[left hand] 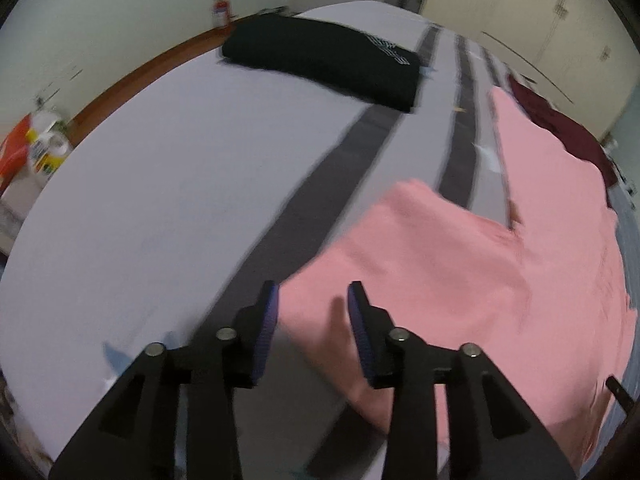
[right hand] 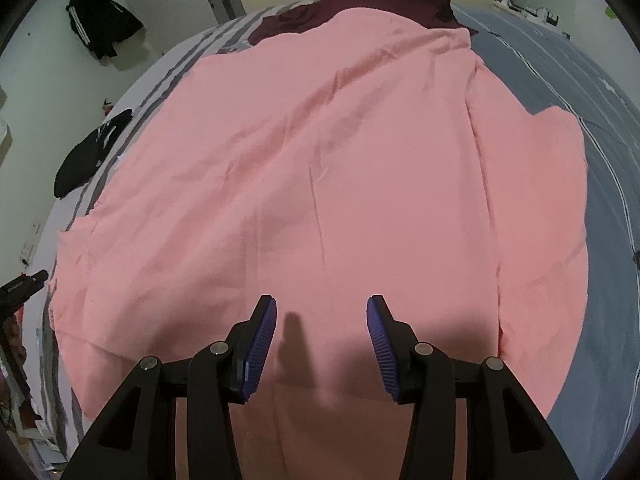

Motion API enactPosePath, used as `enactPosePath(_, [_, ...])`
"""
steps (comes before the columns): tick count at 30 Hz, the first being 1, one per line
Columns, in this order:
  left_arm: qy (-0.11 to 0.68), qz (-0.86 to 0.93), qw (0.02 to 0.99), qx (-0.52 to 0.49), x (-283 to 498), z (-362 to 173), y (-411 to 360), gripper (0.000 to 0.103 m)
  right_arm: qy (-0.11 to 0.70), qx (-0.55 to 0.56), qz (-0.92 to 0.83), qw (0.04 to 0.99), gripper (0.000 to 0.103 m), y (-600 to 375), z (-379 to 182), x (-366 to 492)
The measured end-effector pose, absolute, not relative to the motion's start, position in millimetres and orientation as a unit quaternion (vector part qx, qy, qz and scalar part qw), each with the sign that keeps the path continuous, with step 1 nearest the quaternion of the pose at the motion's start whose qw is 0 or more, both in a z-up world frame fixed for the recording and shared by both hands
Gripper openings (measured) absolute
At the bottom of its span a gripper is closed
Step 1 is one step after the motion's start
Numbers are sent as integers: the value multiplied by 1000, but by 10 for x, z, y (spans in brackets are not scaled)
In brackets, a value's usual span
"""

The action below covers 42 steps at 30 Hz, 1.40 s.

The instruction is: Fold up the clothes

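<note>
Pink shirt (right hand: 320, 160) spread flat on the bed (left hand: 140, 200), creased, overlapping a maroon garment (right hand: 360, 0) at its far end. Both tongs spread wide and holding nothing: left gripper (left hand: 312, 300) over the shirt's near corner, right gripper (right hand: 322, 308) above its middle. Likely to drag the maroon piece along (layers touching) or pinch bedsheet too. Folded black garment (left hand: 320, 60) clear only from the left wrist; shirt's whole outline only from the right.

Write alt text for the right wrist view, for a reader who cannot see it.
A pink garment lies spread flat across a bed, filling most of the view, with the open right gripper above its near part, its fingers holding nothing. A dark maroon garment lies at the pink one's far edge, and a black garment lies off to the left.
</note>
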State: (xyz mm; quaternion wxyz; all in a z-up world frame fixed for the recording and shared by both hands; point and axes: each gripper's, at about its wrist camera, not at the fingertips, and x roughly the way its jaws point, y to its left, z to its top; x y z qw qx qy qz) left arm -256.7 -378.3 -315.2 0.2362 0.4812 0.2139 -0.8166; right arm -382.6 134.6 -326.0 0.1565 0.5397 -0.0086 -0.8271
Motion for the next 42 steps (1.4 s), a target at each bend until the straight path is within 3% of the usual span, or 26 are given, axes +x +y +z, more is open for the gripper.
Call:
enactPosePath(5, [268,-809,194,486,-2310,-3203,-3801,38,-15,546,-823,155,43,1374,-3296,-3754])
enactPosePath(13, [281,-820,78,492,-2063,-3215,-3080,45,-12,547,-819,173,43,1251,-3308,-3580])
enactPosePath(23, [257,-830,75,489,-2272,-3463,-2680,48,10,548,-811,204,43,1185,-3327,-3403])
enactPosePath(25, [242,-835,76,487,-2304,-3447,-2620,42,10,549,-810,205,43,1214,-3331,-3376])
enactPosePath(26, [243,-836,76,486,-2304,-3437,-2623,18,10,550,-809,206,43,1229,-3333,-3363])
enactPosePath(27, [250,-835,76,485,-2283,-3424,-2654,5,10,551,-809,206,43,1239,-3336,-3354])
enactPosePath(36, [261,-820,126,493,-1736,-3184,-2846,0,7,552,-805,217,43,1308,-3295,-3251])
enactPosePath(42, [263,-808,135,510,-1595,-3218,-2929,5,9,550,-804,227,43,1356,-3262,-3208])
